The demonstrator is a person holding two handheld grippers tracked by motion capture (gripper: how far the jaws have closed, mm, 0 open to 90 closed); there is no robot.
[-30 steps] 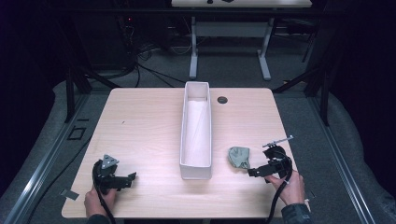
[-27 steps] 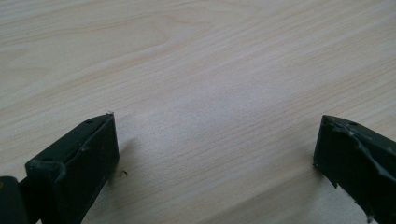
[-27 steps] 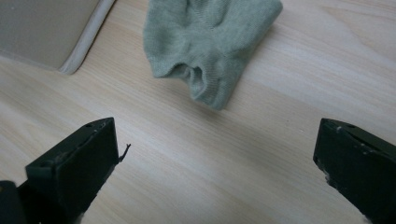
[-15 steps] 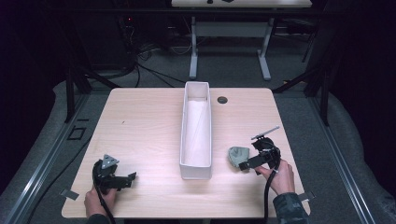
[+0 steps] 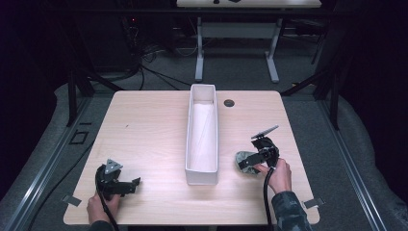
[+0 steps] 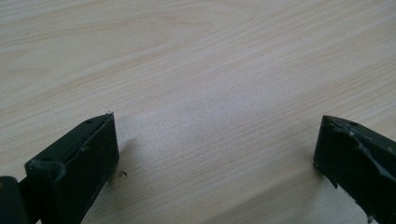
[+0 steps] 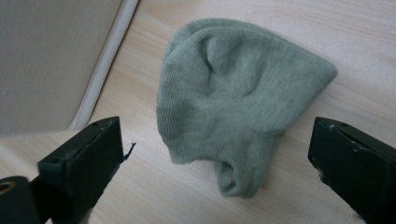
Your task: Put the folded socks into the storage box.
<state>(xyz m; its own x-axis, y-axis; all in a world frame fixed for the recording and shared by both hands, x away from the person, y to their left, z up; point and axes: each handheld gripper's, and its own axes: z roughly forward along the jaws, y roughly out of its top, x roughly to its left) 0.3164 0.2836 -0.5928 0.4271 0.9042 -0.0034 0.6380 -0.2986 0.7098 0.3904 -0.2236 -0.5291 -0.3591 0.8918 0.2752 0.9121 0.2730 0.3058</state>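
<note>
A crumpled grey-green sock [image 7: 233,102] lies on the wooden table [image 5: 149,130], just right of the near end of a long white box [image 5: 202,139]. My right gripper [image 7: 219,135] is open, its two black jaws set wide on either side of the sock's near end, apart from it. From above, the right gripper [image 5: 248,162] sits over the sock [image 5: 242,159], held by a hand. My left gripper [image 5: 131,183] rests at the table's front left, pointing right. It is open [image 6: 215,126] with only bare wood between its fingers.
The white box's wall [image 7: 51,60] stands close to the left jaw of the right gripper. A black round grommet [image 5: 229,102] sits in the tabletop behind the box. Dark floor, cables and another table's legs [image 5: 199,53] lie beyond the far edge.
The right gripper has moved left, toward the box, and now straddles the sock. The left gripper has stayed put.
</note>
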